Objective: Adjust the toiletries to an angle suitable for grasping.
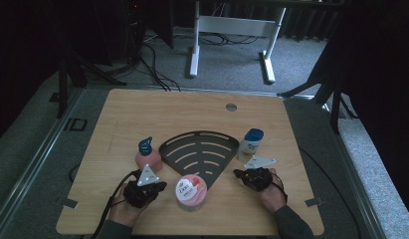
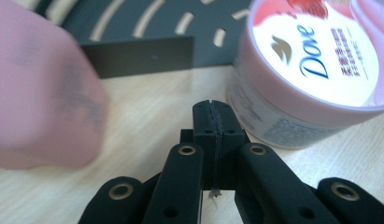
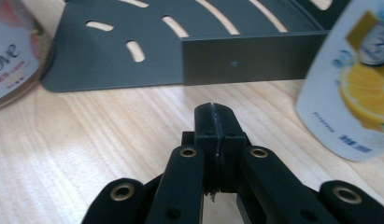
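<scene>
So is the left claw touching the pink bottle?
Apart. The left gripper view shows bare table between the shut left claw and the pink bottle.

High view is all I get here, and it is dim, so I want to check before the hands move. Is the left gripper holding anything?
Observer: No. In the left gripper view the left gripper is shut with its pads together and nothing between them.
Operator: And the right one?
Observer: The right gripper is also shut on nothing, aimed at the flat front wall of the dark slotted rack.
Operator: What is printed on the bottle by the right hand?
Observer: The white bottle shows an orange slice on its label.
Operator: And the pink-lidded tub?
Observer: The tub reads Dove on its lid.
</scene>
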### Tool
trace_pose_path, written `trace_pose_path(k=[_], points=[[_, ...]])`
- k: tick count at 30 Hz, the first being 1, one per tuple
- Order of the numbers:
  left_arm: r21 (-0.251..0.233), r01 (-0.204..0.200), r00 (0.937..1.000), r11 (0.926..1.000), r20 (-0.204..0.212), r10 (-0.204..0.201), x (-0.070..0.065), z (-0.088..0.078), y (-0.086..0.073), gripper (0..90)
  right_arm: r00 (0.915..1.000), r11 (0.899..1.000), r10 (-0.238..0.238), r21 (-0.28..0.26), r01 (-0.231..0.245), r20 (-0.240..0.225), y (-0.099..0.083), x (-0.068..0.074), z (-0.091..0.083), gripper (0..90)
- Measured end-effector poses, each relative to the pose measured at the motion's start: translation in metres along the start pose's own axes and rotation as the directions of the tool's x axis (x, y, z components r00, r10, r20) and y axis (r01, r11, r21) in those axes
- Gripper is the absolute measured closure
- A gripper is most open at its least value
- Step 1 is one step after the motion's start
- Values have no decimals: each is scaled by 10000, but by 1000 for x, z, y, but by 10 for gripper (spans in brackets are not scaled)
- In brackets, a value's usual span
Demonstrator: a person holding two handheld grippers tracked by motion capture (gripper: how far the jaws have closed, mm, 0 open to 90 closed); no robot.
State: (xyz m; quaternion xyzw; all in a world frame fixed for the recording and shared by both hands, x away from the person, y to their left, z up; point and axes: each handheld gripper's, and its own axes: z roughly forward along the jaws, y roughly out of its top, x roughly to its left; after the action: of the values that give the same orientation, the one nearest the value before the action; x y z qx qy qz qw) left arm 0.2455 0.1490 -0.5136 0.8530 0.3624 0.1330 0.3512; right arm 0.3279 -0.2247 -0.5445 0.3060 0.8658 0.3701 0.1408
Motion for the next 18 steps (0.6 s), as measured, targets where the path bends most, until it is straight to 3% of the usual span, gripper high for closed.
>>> trace_pose_path(k=[7, 18], points=[[32, -112, 9982, 9999, 595, 110, -8, 12, 1, 893, 9995, 9998, -179, -21, 179, -246, 1, 11, -1, 898], [102, -405, 9957, 9991, 843, 395, -19, 20, 5, 891, 9976, 9993, -371, 12, 372, -577, 3, 20, 0, 897]])
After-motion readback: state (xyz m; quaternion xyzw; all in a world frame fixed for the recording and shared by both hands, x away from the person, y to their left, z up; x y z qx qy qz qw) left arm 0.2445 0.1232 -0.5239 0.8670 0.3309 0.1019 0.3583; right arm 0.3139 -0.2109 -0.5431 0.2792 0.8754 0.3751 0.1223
